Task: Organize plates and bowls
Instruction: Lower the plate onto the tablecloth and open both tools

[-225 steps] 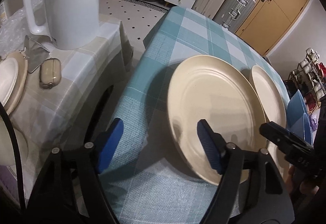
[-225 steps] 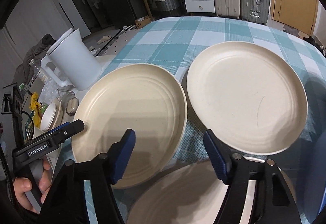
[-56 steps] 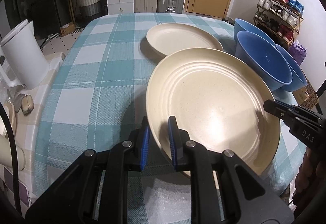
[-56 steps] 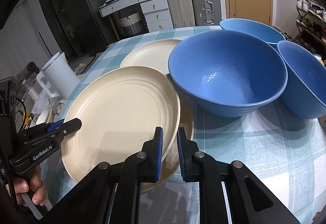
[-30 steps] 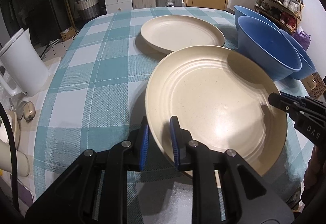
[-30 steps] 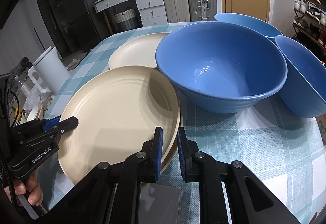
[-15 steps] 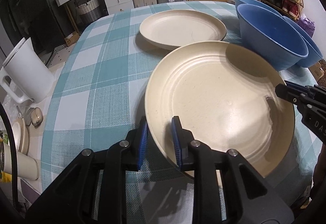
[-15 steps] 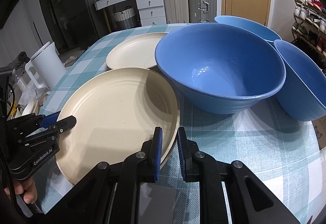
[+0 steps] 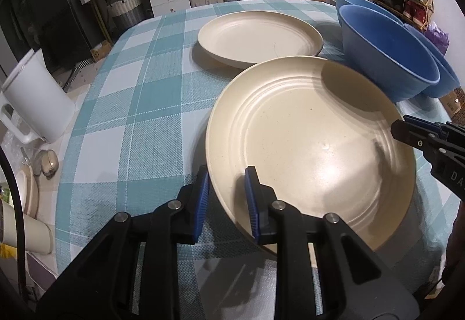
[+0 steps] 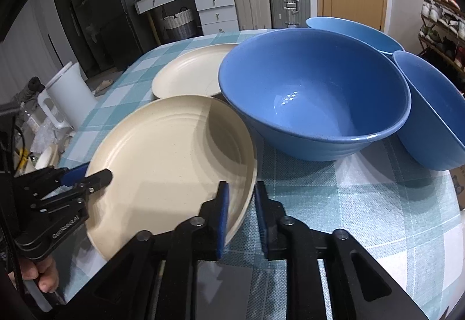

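Plate [image 9: 314, 145], cream and ridged, lies on the checked tablecloth [image 9: 139, 105] and serves as the landmark. Its left rim sits between the narrow blue pads of the left gripper [image 9: 225, 200], which look to pinch it. At its opposite rim the right gripper [image 10: 239, 211] has the edge between its jaws, and those jaws are opening, with a gap showing beside the rim. Just behind the plate rests a second cream plate [image 9: 258, 35]. Beside the plate's far right edge stands a large blue bowl [image 10: 314, 93], with two more blue bowls [image 10: 430, 113] beyond it. Well to the plate's left stands a white kettle [image 9: 35, 99].
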Available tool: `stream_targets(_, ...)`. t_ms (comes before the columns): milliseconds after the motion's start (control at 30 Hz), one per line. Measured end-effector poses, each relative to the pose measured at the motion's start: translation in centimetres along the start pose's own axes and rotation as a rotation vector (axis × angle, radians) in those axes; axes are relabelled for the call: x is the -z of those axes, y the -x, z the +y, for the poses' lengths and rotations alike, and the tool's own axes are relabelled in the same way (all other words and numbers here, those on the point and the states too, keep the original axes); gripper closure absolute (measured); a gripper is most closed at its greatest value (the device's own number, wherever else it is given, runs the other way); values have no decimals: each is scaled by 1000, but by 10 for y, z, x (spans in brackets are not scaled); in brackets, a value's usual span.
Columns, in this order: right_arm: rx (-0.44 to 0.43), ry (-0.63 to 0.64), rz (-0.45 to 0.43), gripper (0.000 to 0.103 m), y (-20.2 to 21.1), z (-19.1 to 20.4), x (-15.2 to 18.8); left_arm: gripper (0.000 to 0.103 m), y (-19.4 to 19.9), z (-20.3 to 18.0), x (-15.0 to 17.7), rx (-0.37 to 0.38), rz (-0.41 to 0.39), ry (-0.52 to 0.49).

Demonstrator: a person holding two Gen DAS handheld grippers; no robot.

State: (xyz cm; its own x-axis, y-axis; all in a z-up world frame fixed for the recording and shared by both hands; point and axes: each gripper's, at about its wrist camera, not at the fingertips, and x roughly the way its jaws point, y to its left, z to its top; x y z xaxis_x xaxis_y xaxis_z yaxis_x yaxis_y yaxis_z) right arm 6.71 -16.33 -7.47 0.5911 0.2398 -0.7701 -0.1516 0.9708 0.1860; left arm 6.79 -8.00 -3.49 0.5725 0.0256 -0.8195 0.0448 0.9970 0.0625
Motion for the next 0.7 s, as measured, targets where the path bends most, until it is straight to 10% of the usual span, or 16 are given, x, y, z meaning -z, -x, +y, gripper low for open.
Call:
stream_targets(200,-78,-85,-32,25,18,-13,-5,52,12,13,-4,60,-15,60)
stream_targets(333,-83,-86,-54,21,32,-14,-7,20,30,22,-8,109,-64,102)
stream_targets(500,-77,-48,-110,1,58,-11,-16,13,48,29,-17,139,-91,123)
stream_targets(700,-36,51,-182,1,91,-5,-39,1,72,38,-35,149,-135,147)
